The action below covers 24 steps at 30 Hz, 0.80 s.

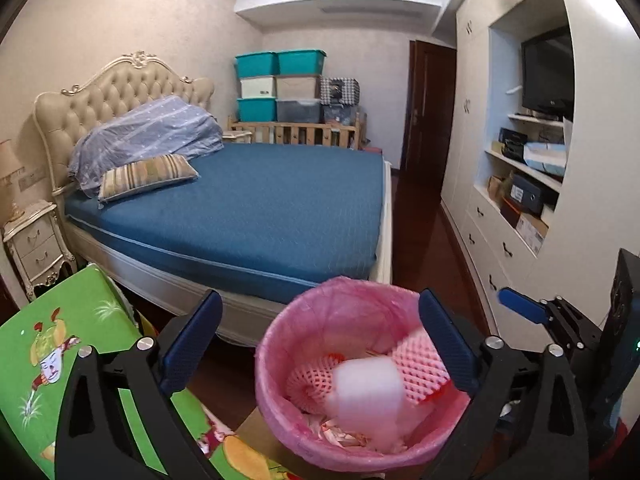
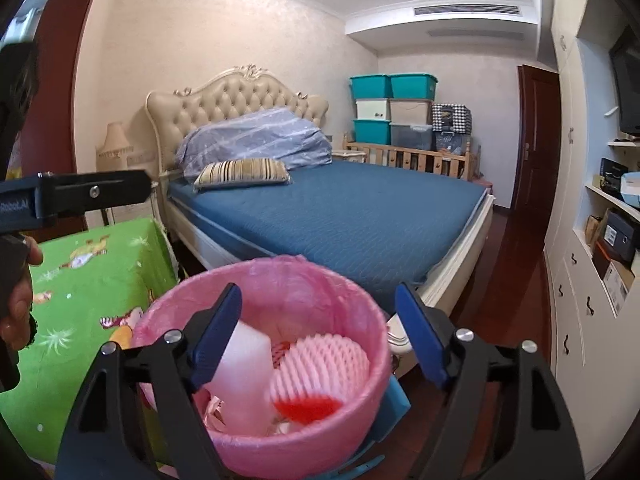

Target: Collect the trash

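The pink-lined trash bin (image 1: 316,364) stands on the dark wooden floor at the foot of the bed (image 1: 256,204), directly beneath both hand-held grippers. Inside it lie a white foam block (image 1: 368,392), blurred in the left wrist view, pink foam fruit netting (image 1: 418,368), and paper scraps at the bottom. The left hand-held gripper (image 1: 320,344) hangs over the bin with its blue-padded fingers spread wide and nothing between them; its right finger overlaps the bin's right rim in the picture, its left finger stands clear to the left, above the green cartoon-printed surface (image 1: 68,344). The right hand-held gripper (image 2: 320,336) is likewise wide open and holds nothing, tilted down into the bin (image 2: 360,364) so that the white block (image 2: 244,368) sits just beside its left finger and the pink netting (image 2: 320,360) lies between the two fingers. At the left edge of the right wrist view the person's left hand (image 2: 18,300) grips the handle of the other tool, level with the bin's rim.
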Available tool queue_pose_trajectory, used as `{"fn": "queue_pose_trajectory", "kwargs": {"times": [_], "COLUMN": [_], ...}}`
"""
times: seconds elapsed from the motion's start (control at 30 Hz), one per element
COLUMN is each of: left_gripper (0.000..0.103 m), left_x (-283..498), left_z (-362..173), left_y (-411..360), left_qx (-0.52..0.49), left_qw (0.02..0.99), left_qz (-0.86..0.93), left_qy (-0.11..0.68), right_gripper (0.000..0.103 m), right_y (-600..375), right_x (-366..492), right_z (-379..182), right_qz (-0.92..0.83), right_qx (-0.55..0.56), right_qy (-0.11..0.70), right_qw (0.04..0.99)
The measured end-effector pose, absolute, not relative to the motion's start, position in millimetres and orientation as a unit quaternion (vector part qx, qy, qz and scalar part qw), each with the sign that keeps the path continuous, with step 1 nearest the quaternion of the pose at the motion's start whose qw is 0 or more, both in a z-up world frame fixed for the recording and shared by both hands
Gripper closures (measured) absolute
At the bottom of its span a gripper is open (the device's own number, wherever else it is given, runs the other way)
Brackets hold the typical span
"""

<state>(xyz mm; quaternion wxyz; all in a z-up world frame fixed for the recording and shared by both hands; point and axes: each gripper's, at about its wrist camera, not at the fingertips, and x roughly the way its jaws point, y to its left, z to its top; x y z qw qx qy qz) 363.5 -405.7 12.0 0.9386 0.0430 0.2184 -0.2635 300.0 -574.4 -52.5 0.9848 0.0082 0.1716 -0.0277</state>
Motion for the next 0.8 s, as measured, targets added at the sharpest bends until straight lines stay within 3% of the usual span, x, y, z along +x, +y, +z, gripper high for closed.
{"fn": "queue_pose_trajectory", "kwargs": {"times": [0.13,0.37,0.47,0.8], "left_gripper": [0.009,0.006,0.006,0.006], "left_x": [348,287,255,202], "left_z": [22,58,67,31], "left_y": [-388,-352,-338,-298], "left_qx": [0.057,0.063,0.070,0.054], "left_qw": [0.948,0.967,0.968,0.963], "left_qz": [-0.243,-0.216,-0.218,-0.208], "left_qy": [0.196,0.123,0.104,0.161], "right_gripper": [0.026,0.008,0.007,0.005], "right_y": [-585,-572,-571,-532], "right_x": [268,194,166,120], "right_z": [-35,8,15,-16], "right_qz": [-0.035,-0.050,-0.066,-0.080], "right_qx": [0.020,0.007,0.023,0.031], "right_qy": [0.154,0.142,0.153,0.203], "right_qw": [0.987,0.989,0.986,0.975]}}
